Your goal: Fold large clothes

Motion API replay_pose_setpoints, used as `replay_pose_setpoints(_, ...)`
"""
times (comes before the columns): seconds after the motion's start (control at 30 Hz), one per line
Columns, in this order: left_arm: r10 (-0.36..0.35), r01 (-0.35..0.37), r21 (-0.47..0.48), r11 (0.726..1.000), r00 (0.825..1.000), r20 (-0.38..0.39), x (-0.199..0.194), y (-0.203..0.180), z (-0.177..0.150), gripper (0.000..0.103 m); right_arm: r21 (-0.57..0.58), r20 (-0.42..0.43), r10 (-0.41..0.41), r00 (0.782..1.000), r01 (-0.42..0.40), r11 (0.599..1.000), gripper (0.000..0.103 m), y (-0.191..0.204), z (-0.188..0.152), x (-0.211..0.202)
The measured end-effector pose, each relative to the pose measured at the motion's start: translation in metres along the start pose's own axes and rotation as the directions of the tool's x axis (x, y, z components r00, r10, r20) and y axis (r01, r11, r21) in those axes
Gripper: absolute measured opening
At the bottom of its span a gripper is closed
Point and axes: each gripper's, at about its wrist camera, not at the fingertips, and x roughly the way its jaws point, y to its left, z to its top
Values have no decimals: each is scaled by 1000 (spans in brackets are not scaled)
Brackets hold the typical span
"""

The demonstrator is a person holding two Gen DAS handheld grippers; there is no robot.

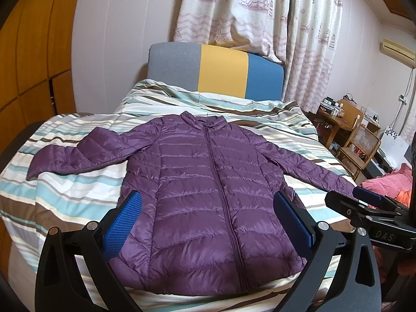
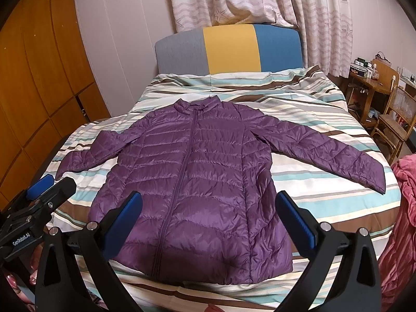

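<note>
A purple quilted puffer jacket (image 1: 208, 182) lies flat on the striped bed (image 1: 65, 192), zipped, collar toward the headboard, both sleeves spread out. It also shows in the right wrist view (image 2: 197, 182). My left gripper (image 1: 208, 202) is open and empty, hovering above the jacket's lower hem. My right gripper (image 2: 208, 202) is open and empty too, above the hem a little further right. The right gripper shows at the right edge of the left wrist view (image 1: 364, 197), near the right sleeve's cuff. The left gripper shows at the left edge of the right wrist view (image 2: 44, 184), near the left cuff.
The bed's cover (image 2: 325, 189) is striped teal, brown and white. A grey, yellow and blue headboard (image 2: 231, 49) stands at the far end under curtains. A wooden wardrobe (image 2: 33, 78) is on the left. A pink cloth (image 2: 400, 221), chairs (image 2: 395, 119) and a desk are on the right.
</note>
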Motion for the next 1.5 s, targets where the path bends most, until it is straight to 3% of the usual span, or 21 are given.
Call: replay_pose_setpoints(1.5,-13,12,-19,1000,999,-41,7,-10,-12,100,28,-36,13,999,-12,1000,101,-8,-2,13)
